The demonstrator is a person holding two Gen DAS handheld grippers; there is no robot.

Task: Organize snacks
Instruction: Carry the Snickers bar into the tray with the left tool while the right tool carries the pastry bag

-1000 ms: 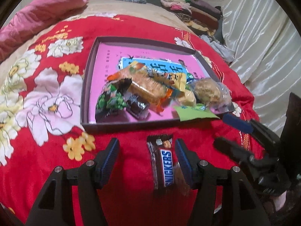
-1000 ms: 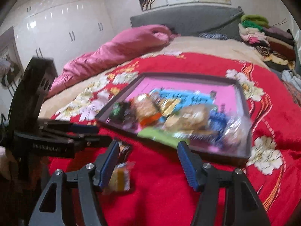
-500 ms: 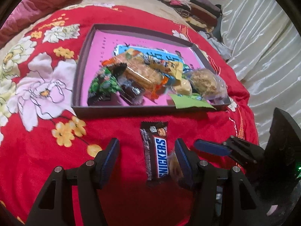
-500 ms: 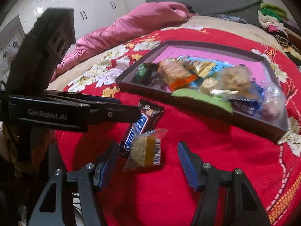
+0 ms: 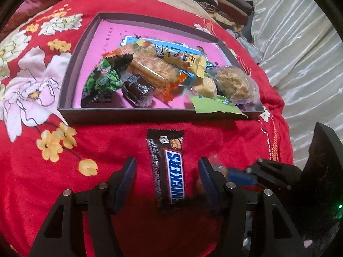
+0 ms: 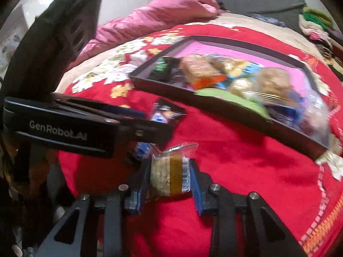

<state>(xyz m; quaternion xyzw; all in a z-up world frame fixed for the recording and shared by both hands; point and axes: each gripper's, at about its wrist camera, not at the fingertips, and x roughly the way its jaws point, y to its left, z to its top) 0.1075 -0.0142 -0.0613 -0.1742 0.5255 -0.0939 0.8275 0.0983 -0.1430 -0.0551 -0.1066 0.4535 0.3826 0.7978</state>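
A Snickers bar [image 5: 169,169] lies on the red bedspread between the open fingers of my left gripper [image 5: 167,175], just in front of the dark tray [image 5: 128,116]. The tray has a pink floor and holds several wrapped snacks [image 5: 154,72]. My right gripper [image 6: 169,177] has closed on a small clear-wrapped pastry [image 6: 169,175] on the bedspread, to the right of the Snickers bar [image 6: 165,113]. The tray [image 6: 235,111] shows beyond it. The left gripper's body [image 6: 85,126] crosses the right wrist view at the left. The right gripper's fingers [image 5: 240,177] show at the right of the left wrist view.
A pink quilt [image 6: 163,15] lies at the head of the bed. Folded clothes [image 5: 218,0] are stacked at the far right. A white satin curtain [image 5: 300,53] hangs along the bed's right side. The floral bedspread [image 5: 32,85] spreads left of the tray.
Both grippers have moved lower and closer to the bedspread. The left now straddles the Snickers bar. The right has moved onto the clear-wrapped pastry and closed its fingers on it.
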